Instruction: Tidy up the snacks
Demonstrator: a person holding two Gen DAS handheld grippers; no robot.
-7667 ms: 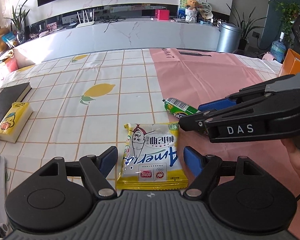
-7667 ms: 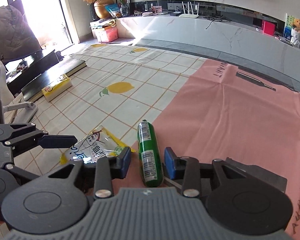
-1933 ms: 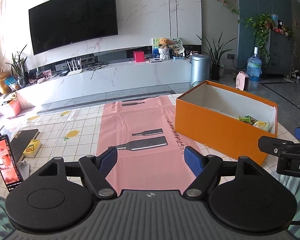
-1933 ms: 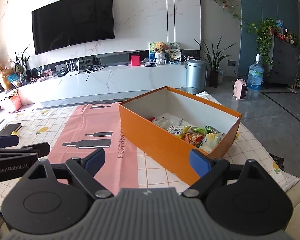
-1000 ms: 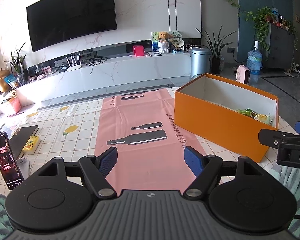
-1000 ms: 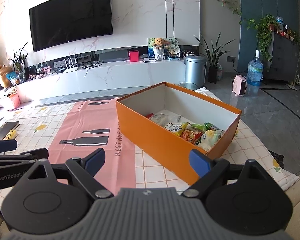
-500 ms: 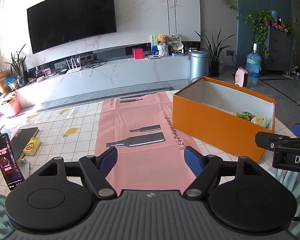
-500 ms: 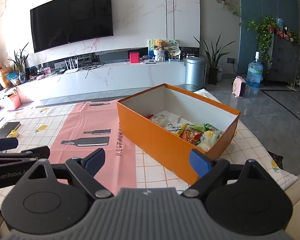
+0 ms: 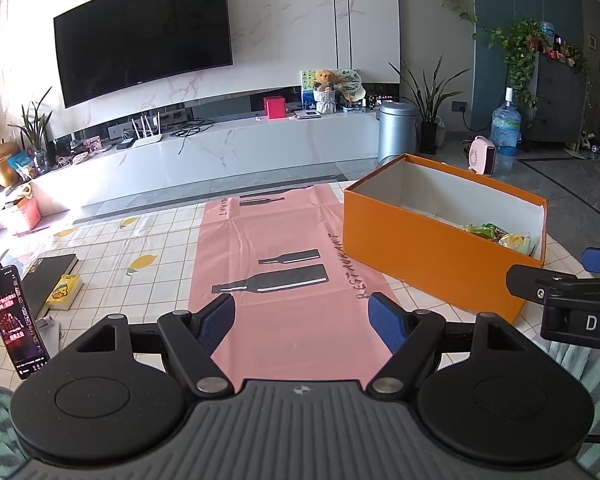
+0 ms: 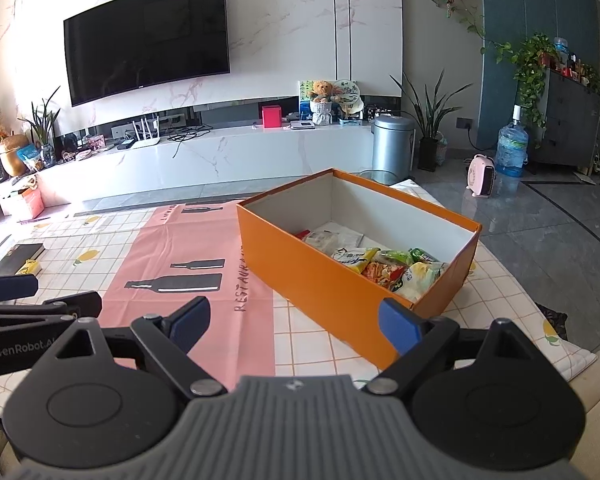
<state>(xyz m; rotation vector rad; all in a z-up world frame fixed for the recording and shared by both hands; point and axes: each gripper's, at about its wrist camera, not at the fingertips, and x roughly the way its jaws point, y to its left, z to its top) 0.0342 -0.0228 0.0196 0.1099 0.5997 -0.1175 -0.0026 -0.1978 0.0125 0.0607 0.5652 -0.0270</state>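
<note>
An orange box (image 10: 320, 276) stands on the table at the right, also in the left wrist view (image 9: 428, 256). Several snack packets (image 10: 384, 264) lie inside it, toward its near end; a few show in the left wrist view (image 9: 496, 234). My left gripper (image 9: 300, 316) is open and empty, held back above the pink cloth (image 9: 284, 280). My right gripper (image 10: 296, 320) is open and empty, held back in front of the box's near corner. Each gripper shows at the edge of the other's view.
A phone (image 9: 14, 320) stands upright at the table's left edge. A black book (image 9: 48, 276) and a yellow packet (image 9: 62, 292) lie beside it. The table's right edge (image 10: 560, 344) drops to the floor. A TV wall and cabinet are behind.
Since 7.7 s ago both grippers left the table snacks and pulled back empty; the yellow packet and green tube are gone from the cloth. Over the last second the views barely shift.
</note>
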